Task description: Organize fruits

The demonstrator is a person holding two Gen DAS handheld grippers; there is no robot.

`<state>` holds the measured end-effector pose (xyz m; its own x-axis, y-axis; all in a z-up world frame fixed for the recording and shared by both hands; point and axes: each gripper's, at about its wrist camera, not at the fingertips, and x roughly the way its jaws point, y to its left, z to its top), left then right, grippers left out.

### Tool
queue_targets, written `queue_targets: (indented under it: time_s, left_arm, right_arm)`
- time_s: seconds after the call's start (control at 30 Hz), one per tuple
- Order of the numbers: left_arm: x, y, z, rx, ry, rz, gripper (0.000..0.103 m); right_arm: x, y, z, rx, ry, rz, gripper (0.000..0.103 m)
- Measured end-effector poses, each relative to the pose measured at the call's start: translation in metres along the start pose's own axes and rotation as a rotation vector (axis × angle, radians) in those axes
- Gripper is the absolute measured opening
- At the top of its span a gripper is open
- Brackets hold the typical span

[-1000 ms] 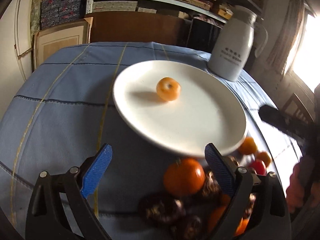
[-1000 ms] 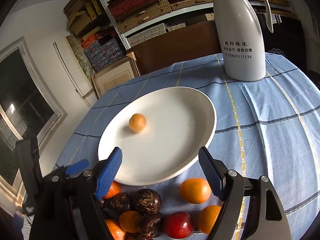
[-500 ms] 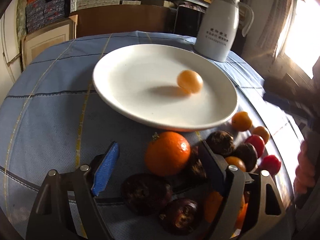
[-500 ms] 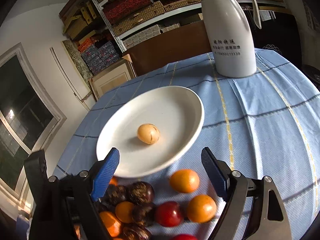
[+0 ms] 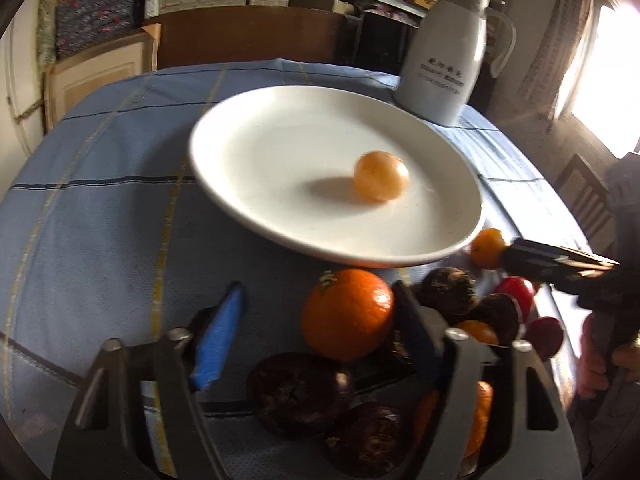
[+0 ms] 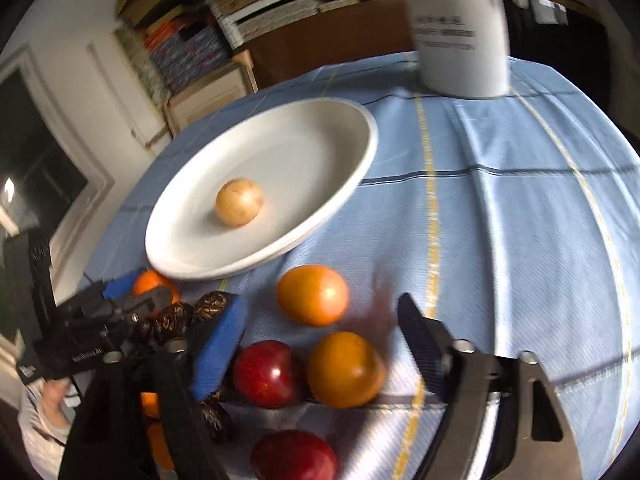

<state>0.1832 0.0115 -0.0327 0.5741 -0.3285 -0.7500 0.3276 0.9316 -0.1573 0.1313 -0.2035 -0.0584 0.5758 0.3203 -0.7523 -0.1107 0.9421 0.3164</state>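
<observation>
While the left tool (image 5: 316, 344) hung with its jaws wide apart near a big round orange (image 5: 347, 313), it held nothing. The right tool (image 6: 320, 344) was spread wide too, over a shiny red fruit (image 6: 267, 373) and a smooth orange fruit (image 6: 345, 369). One small pale orange fruit (image 5: 381, 176) lay in the wide white plate (image 5: 224, 168) on the desk with the blue checked cloth (image 6: 520, 216). Dark wrinkly fruits (image 5: 298, 394) sat in a pile just below the plate. A tall white jug (image 5: 444, 52) stood behind it.
</observation>
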Motion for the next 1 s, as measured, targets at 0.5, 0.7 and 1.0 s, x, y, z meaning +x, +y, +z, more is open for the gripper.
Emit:
queue_targets:
  time_s: [0.5,0.7,1.0]
  left_arm:
    - [-0.027,-0.024,-0.008,0.076,-0.077,-0.026,0.042]
    - [-0.043,-0.025,0.013,0.063,-0.136,-0.023,0.042]
    - [0.006,-0.002,0.058,-0.024,-0.082,0.001,0.043]
  right_arm:
    - [-0.04,-0.001,-0.011,0.007,-0.153,0.013,0.041]
    - [-0.05,0.002,0.013,0.052,-0.196,0.07,0.041]
    - [0.001,0.03,0.059,0.007,-0.154,0.041,0.041]
